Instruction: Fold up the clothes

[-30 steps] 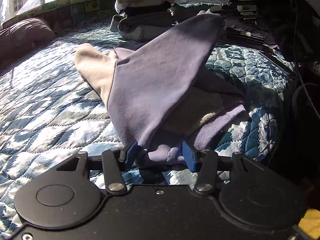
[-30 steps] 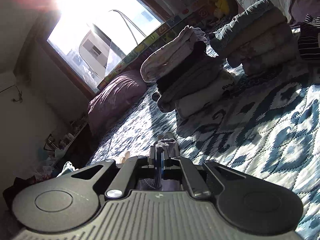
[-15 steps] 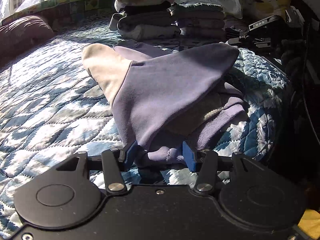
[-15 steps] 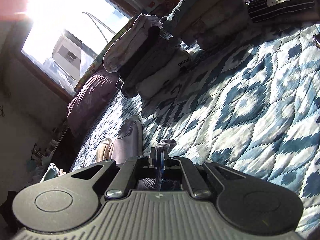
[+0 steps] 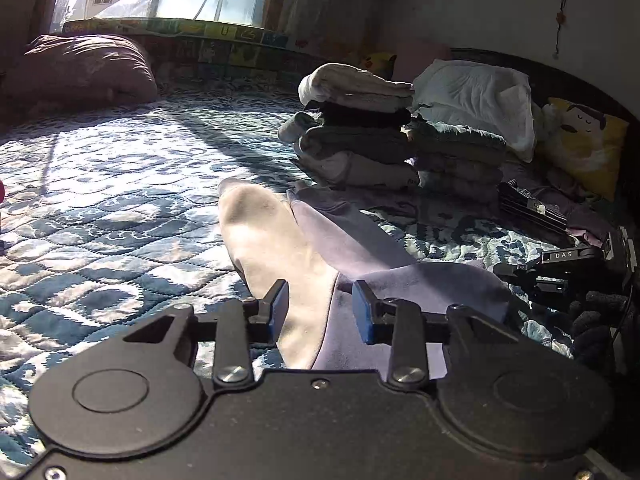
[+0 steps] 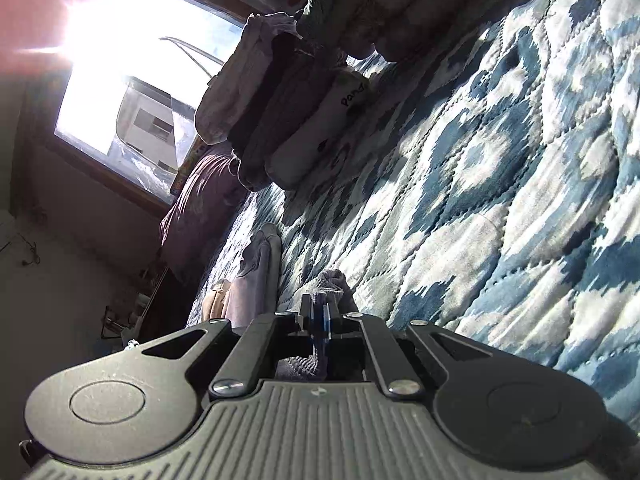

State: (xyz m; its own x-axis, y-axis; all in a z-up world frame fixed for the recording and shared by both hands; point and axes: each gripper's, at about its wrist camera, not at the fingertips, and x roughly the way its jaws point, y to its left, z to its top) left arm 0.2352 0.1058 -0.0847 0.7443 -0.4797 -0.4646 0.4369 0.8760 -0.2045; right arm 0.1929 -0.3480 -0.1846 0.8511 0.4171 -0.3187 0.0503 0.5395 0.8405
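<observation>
Left gripper (image 5: pixel 320 308) released garment (image 5: pixel 360 256), right gripper (image 6: pixel 319 314) clamping

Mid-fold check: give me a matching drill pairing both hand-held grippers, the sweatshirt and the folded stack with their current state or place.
1. left hand-held gripper
2. right hand-held gripper
3. purple-and-cream sweatshirt
4. stack of folded clothes

a. shut on ribbed fabric
b. piled at the far side of the bedspread
c. open
d. spread on the quilted bedspread

Pairs: 1-c, 2-a, 3-d, 4-b
</observation>
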